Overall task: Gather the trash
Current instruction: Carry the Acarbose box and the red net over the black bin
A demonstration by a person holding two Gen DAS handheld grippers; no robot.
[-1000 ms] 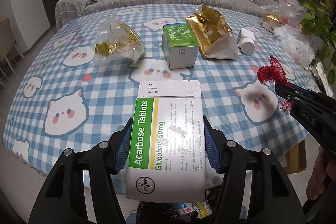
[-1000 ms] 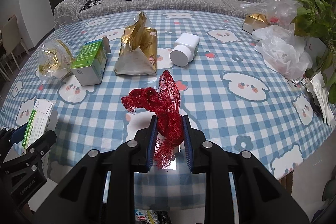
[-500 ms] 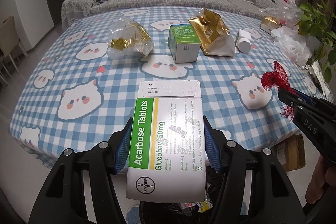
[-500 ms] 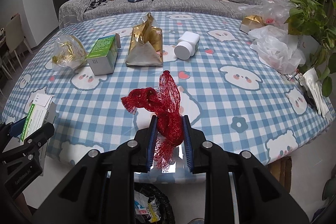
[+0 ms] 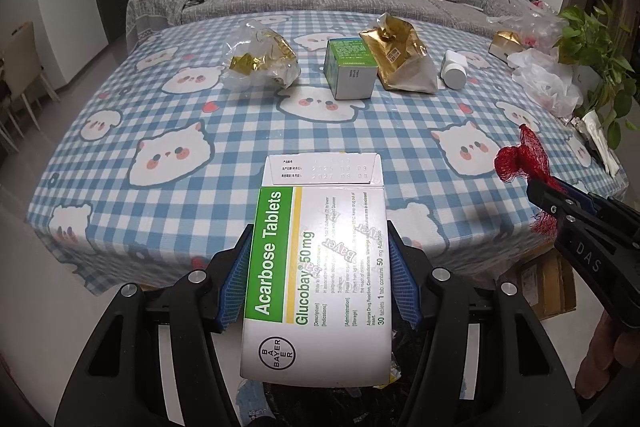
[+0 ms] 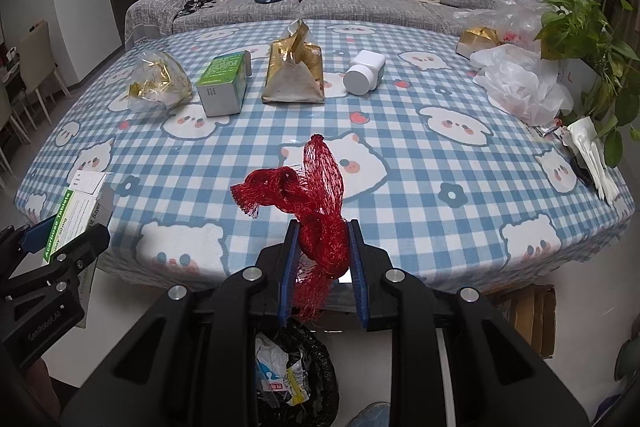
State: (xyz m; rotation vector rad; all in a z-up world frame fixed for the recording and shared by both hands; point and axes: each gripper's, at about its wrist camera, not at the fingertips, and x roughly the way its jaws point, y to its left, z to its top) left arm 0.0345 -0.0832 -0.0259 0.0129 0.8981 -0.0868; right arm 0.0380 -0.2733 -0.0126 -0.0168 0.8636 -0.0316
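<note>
Your left gripper (image 5: 318, 269) has its jaws clamped on the sides of the Acarbose tablet box (image 5: 320, 259), held off the near edge of the surface (image 5: 160, 195) and above the black-lined trash bin (image 6: 316, 371). Your right gripper (image 6: 322, 259) pinches the red mesh net (image 6: 308, 199) between narrow jaws, also in the air just past that edge, over the bin. On the checked cloth farther back sit a clear bag with gold wrappers (image 5: 260, 61), a green box (image 5: 350, 69), a gold foil bag (image 5: 402, 57) and a white bottle (image 5: 454, 69) lying on its side
</note>
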